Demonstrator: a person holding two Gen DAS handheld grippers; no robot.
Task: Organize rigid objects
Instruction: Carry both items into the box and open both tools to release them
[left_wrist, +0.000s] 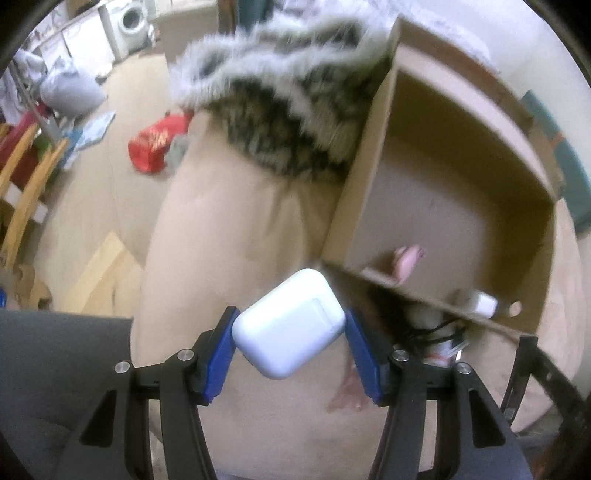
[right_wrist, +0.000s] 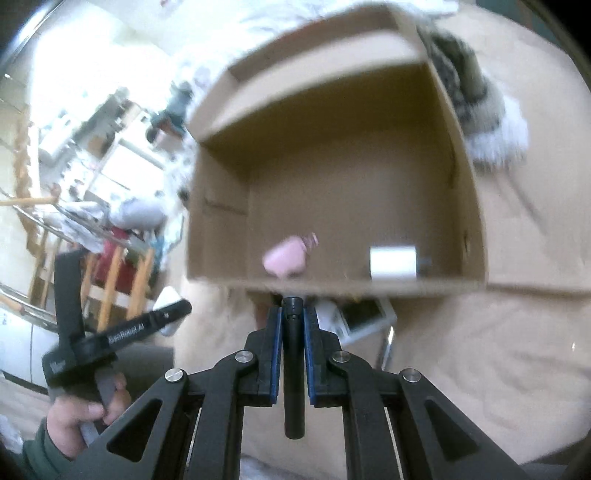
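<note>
left wrist: white case is clamped between the blue pads of the left gripper, jaws about half open, just near of the box rim. judged light, rigid, glossy and apt to slip; best held across its flat sides, as now. a pink item and a white block in the box are blurred and part hidden by the wall.

right wrist: a black rod is pinched in the right gripper, jaws nearly shut, near the box's near wall. judged light, stiff, smooth. its far tip is hard to make out; things under the box edge are unidentifiable.
</note>
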